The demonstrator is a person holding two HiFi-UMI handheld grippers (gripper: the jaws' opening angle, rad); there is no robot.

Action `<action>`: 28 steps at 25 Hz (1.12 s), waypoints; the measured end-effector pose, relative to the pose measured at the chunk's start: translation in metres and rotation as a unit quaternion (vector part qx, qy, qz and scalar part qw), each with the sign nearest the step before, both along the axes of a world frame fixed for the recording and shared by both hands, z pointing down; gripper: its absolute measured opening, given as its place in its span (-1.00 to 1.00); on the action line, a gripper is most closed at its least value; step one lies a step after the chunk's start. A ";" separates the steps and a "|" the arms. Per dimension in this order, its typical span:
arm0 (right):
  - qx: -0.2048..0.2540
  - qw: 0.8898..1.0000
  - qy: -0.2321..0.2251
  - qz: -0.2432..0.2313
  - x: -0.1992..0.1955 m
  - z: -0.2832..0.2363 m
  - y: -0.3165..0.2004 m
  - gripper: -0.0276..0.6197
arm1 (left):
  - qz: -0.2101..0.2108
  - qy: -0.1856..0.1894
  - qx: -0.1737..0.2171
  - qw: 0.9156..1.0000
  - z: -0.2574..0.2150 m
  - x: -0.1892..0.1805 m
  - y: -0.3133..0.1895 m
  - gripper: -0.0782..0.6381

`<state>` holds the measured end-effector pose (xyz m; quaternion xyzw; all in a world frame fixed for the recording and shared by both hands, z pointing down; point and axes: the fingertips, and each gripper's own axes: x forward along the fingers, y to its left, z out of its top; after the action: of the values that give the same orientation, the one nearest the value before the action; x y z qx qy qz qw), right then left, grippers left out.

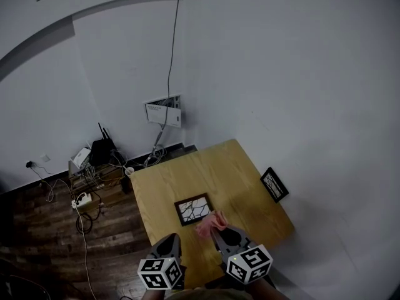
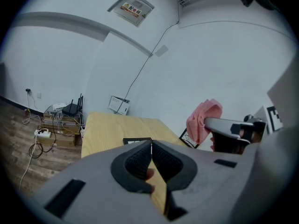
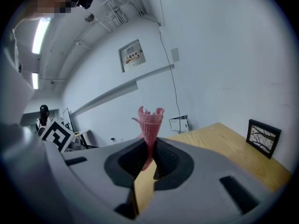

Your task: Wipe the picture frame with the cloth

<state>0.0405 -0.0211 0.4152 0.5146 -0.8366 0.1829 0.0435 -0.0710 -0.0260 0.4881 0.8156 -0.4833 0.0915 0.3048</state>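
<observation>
Clamping a pink cloth (image 1: pixel 209 222) between closed jaws, right gripper (image 1: pixel 216 229) hovers over the near edge of the wooden table (image 1: pixel 187 174); left gripper (image 1: pixel 175 235), just to its left, jaws together on nothing. One picture frame (image 1: pixel 193 209) lies flat on the table just beyond both grippers; second frame (image 1: pixel 274 184) stands near the table's right edge, well apart
</observation>
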 end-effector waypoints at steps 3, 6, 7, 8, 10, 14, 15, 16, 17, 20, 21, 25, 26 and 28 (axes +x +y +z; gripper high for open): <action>-0.004 1.000 0.003 -0.003 -0.006 0.007 -0.015 -0.86 | -0.005 0.001 -0.015 1.000 0.013 -0.002 -0.010 -0.77; -0.009 1.000 0.005 -0.002 -0.010 0.016 -0.027 -0.86 | -0.006 -0.001 -0.030 1.000 0.026 -0.001 -0.017 -0.77; -0.011 1.000 0.005 -0.001 -0.011 0.019 -0.030 -0.86 | -0.004 -0.003 -0.033 0.999 0.030 0.001 -0.020 -0.77; -0.012 1.000 0.004 0.000 -0.012 0.022 -0.034 -0.86 | -0.002 -0.004 -0.036 0.999 0.034 0.002 -0.024 -0.77; -0.016 1.000 0.004 -0.001 -0.013 0.029 -0.042 -0.86 | 0.000 -0.002 -0.043 0.999 0.042 0.007 -0.029 -0.77; -0.022 1.000 0.016 -0.015 -0.011 0.043 -0.059 -0.86 | -0.003 0.011 -0.067 0.998 0.061 0.019 -0.035 -0.77; -0.024 0.999 0.018 -0.018 -0.010 0.047 -0.066 -0.86 | -0.006 0.013 -0.073 0.997 0.066 0.021 -0.037 -0.77; -0.026 0.999 0.020 -0.020 -0.008 0.051 -0.072 -0.86 | -0.009 0.012 -0.077 0.997 0.071 0.022 -0.040 -0.77; -0.029 0.999 0.022 -0.023 -0.006 0.055 -0.077 -0.86 | -0.011 0.010 -0.079 0.997 0.076 0.024 -0.042 -0.77; -0.042 0.998 0.027 -0.034 -0.002 0.070 -0.091 -0.86 | -0.020 -0.007 -0.084 0.996 0.091 0.027 -0.048 -0.77; -0.046 0.998 0.030 -0.037 -0.002 0.075 -0.095 -0.86 | -0.025 -0.013 -0.088 0.996 0.095 0.027 -0.050 -0.76; -0.062 0.996 0.040 -0.055 -0.006 0.093 -0.109 -0.86 | -0.037 -0.022 -0.105 0.994 0.112 0.026 -0.059 -0.68; -0.066 0.995 0.042 -0.059 -0.008 0.098 -0.112 -0.86 | -0.037 -0.024 -0.110 0.993 0.117 0.026 -0.061 -0.57; -0.074 0.994 0.048 -0.068 -0.012 0.109 -0.118 -0.86 | -0.036 -0.030 -0.120 0.992 0.127 0.026 -0.063 -0.50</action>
<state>0.0283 -0.1393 0.5244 0.4601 -0.8508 0.2158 0.1335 -0.0449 -0.0892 0.6150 0.7521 -0.5069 0.1621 0.3887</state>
